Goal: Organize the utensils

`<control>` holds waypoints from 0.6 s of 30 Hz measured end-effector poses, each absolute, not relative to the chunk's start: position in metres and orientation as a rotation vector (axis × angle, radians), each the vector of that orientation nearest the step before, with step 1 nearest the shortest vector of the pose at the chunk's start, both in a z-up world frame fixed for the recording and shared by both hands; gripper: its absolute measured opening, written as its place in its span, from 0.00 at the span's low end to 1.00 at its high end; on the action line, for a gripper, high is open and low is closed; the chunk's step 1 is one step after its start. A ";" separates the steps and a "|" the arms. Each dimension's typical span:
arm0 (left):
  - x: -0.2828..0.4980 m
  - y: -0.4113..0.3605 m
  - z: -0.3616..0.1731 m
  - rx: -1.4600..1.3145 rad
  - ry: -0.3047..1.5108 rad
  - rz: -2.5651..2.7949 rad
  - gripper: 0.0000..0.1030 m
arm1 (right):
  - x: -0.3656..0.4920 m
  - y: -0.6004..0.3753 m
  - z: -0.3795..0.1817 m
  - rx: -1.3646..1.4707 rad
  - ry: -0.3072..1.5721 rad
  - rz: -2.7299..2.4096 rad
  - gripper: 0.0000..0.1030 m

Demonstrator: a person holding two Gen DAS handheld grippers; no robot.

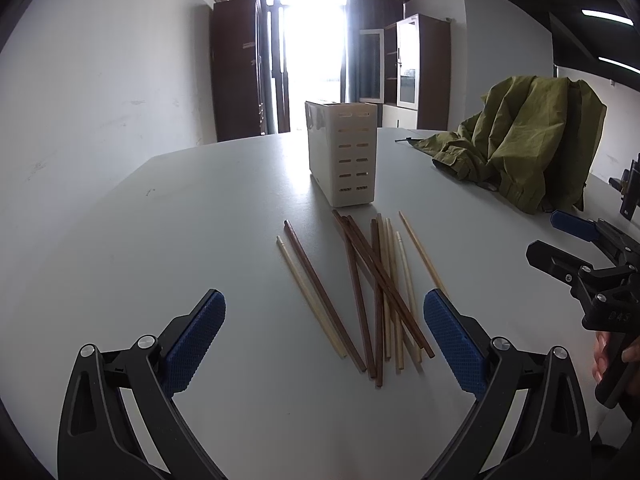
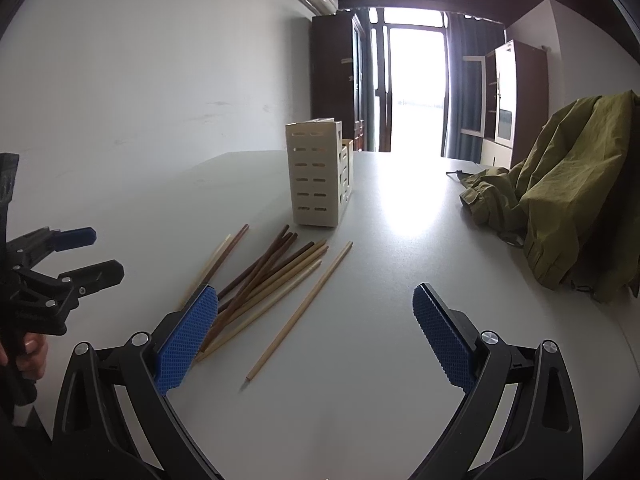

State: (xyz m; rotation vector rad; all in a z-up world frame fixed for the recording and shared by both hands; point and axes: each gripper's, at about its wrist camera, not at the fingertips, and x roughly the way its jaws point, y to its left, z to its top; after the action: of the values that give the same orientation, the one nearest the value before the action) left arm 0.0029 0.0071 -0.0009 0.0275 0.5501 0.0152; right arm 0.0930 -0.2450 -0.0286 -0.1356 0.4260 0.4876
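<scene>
Several loose chopsticks, dark brown and pale wood, lie in a pile [image 1: 376, 280] on the white table [image 1: 200, 208]; the pile also shows in the right wrist view [image 2: 264, 280]. One pale chopstick [image 2: 300, 312] lies apart to the right. A cream slotted utensil holder [image 1: 344, 152] stands upright just behind them, also seen in the right wrist view [image 2: 318, 178]. My left gripper [image 1: 324, 312] is open and empty, hovering near the pile's near ends. My right gripper [image 2: 316, 304] is open and empty, to the pile's right; it appears in the left wrist view [image 1: 560, 240].
A crumpled olive-green jacket [image 1: 524, 144] lies on the table at the right, also in the right wrist view [image 2: 568, 200]. The left gripper shows at the left edge of the right wrist view [image 2: 80, 256]. A white wall runs along the table's left side.
</scene>
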 end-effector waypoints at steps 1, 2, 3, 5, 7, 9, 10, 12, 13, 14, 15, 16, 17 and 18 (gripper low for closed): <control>0.003 0.007 -0.001 0.028 0.551 0.015 0.95 | 0.093 -0.245 -0.029 -0.136 0.428 0.486 0.96; 0.003 0.007 -0.001 0.028 0.551 0.017 0.95 | 0.094 -0.245 -0.028 -0.136 0.429 0.485 0.96; 0.003 0.008 -0.001 0.027 0.551 0.020 0.95 | 0.094 -0.245 -0.028 -0.136 0.429 0.484 0.96; 0.004 0.009 -0.001 0.024 0.551 0.021 0.95 | 0.095 -0.245 -0.028 -0.136 0.431 0.482 0.96; 0.004 0.009 -0.001 0.022 0.551 0.024 0.95 | 0.095 -0.245 -0.028 -0.138 0.433 0.480 0.96; 0.003 0.010 -0.001 0.018 0.547 0.018 0.95 | 0.096 -0.245 -0.028 -0.138 0.436 0.477 0.96; 0.003 0.011 0.000 0.015 0.543 0.014 0.95 | 0.096 -0.246 -0.029 -0.138 0.436 0.476 0.96; 0.003 0.010 0.002 0.011 0.541 0.011 0.95 | 0.097 -0.245 -0.028 -0.139 0.439 0.471 0.96; 0.004 0.010 0.003 0.011 0.542 0.013 0.95 | 0.098 -0.245 -0.028 -0.139 0.443 0.471 0.96; 0.005 0.010 0.004 0.012 0.543 0.016 0.95 | 0.099 -0.245 -0.028 -0.139 0.445 0.472 0.96; 0.006 0.011 0.005 0.011 0.544 0.022 0.95 | 0.099 -0.244 -0.027 -0.139 0.444 0.471 0.96; 0.008 0.012 0.006 0.008 0.545 0.028 0.95 | 0.100 -0.244 -0.025 -0.140 0.441 0.470 0.96; 0.009 0.013 0.006 0.005 0.546 0.037 0.95 | 0.101 -0.243 -0.024 -0.142 0.438 0.467 0.96; 0.011 0.015 0.006 0.002 0.550 0.049 0.95 | 0.102 -0.243 -0.023 -0.143 0.435 0.465 0.96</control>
State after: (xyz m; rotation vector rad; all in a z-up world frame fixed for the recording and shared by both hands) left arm 0.0114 0.0150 0.0060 0.0019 0.5499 0.0486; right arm 0.1021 -0.2425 -0.0227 -0.1435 0.4349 0.4646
